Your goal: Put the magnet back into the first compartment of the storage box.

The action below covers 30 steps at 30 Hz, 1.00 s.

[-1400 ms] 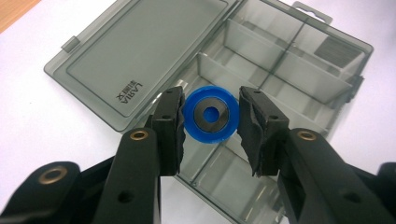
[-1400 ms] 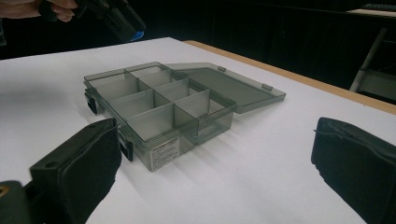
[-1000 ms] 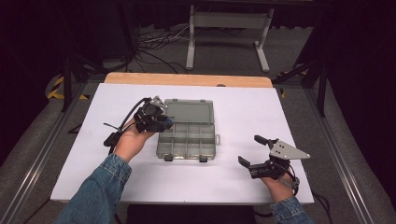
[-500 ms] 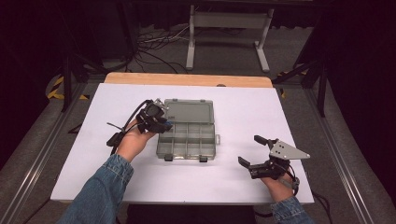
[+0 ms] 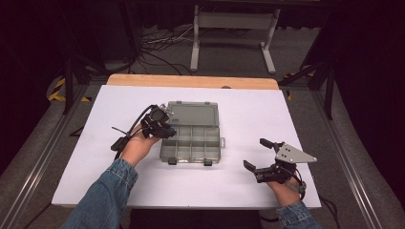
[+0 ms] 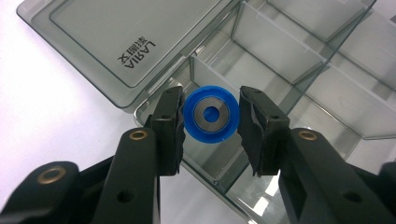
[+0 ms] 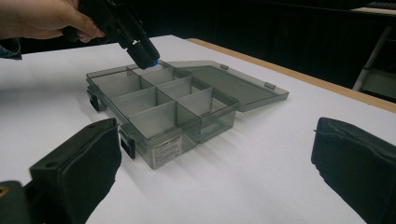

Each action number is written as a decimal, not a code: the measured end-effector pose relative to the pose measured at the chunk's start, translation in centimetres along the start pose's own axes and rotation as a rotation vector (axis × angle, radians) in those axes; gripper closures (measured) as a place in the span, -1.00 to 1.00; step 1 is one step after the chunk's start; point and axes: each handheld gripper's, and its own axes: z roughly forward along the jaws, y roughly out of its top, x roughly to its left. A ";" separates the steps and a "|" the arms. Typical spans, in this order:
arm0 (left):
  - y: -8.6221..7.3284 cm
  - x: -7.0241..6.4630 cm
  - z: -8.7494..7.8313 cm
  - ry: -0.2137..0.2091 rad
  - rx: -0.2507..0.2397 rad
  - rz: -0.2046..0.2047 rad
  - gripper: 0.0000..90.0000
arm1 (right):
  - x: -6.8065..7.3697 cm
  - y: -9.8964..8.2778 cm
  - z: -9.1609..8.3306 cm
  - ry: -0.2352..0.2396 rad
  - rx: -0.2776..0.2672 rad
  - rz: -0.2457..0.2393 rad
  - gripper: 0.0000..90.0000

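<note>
A clear grey compartment box (image 5: pixel 214 149) lies open mid-table, its lid (image 5: pixel 193 114) folded flat behind it. My left gripper (image 5: pixel 165 129) hovers over the box's far-left corner compartment (image 6: pixel 212 158), pointing down. It is shut on a small blue wheel with a metal hub (image 6: pixel 210 114), pinched by its rim between both pads. The right gripper view shows that left gripper (image 7: pixel 142 53) with the blue wheel (image 7: pixel 152 62) at its tip, just above the box's wall. My right gripper (image 5: pixel 255 153) rests on the table right of the box, open, with nothing between its jaws (image 7: pixel 217 154).
The white tabletop (image 5: pixel 239 109) has bare room around the box. A wooden strip (image 5: pixel 191 81) runs along its far edge. Beyond stand a metal stand (image 5: pixel 234 28) and floor cables (image 5: pixel 157 47). The box's other compartments (image 7: pixel 154 100) hold nothing.
My left gripper has sunk a little toward the box's corner compartment with the blue wheel still in it. The right gripper has stayed put.
</note>
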 end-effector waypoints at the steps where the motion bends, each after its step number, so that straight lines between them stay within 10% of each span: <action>1: 0.0 0.0 0.1 -0.003 0.004 0.002 0.37 | 0.0 0.0 0.0 0.000 0.000 0.000 -0.95; 23: -0.1 0.0 0.8 0.000 0.031 0.001 0.35 | 0.0 0.0 0.0 0.004 0.002 0.003 -0.95; 30: 0.0 -0.2 0.1 0.004 -0.016 0.007 0.00 | -0.1 -0.1 0.0 0.002 0.005 0.006 -0.95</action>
